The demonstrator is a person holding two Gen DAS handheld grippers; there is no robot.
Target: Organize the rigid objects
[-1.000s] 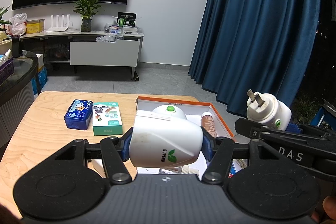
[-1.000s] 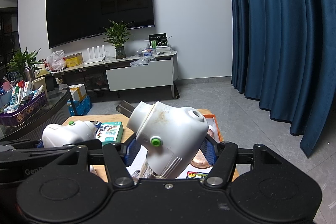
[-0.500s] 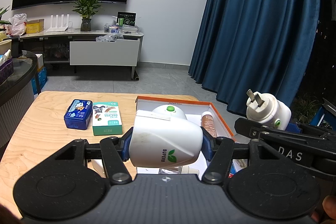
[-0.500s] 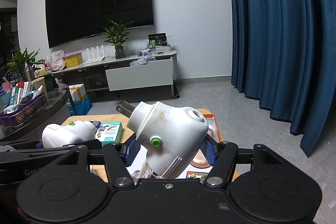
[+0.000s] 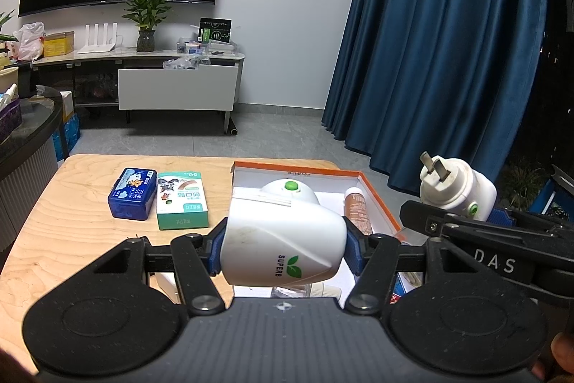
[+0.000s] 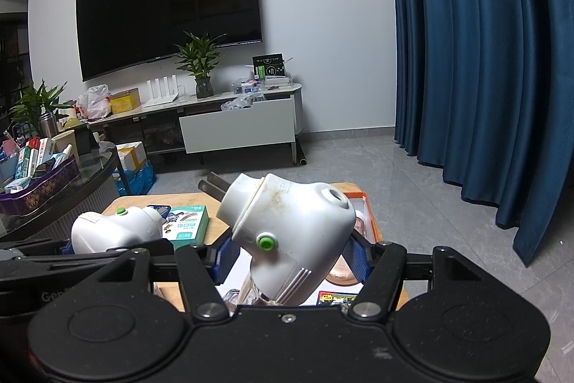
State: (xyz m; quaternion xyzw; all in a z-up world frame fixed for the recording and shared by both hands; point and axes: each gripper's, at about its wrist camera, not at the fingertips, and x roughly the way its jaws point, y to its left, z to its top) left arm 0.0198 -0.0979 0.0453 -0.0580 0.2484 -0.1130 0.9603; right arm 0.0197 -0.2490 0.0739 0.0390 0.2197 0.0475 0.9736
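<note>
My left gripper (image 5: 285, 250) is shut on a white plug-in device (image 5: 280, 228) marked SUPERB, green button facing away, held above the near edge of an orange-rimmed white box (image 5: 379, 200). My right gripper (image 6: 292, 255) is shut on a second white plug-in device (image 6: 297, 221) with a green button, its two prongs pointing up and left. That second device (image 5: 457, 189) shows at the right of the left wrist view; the first device (image 6: 114, 232) shows at the left of the right wrist view. A pinkish bottle (image 5: 357, 209) lies in the box.
On the wooden table (image 5: 71, 239) a blue case (image 5: 132, 192) and a green carton (image 5: 182, 200) lie left of the box. A small clear bottle (image 5: 308, 291) lies under the held device. A dark glass table (image 6: 71, 182) stands left, blue curtains (image 5: 448, 42) right.
</note>
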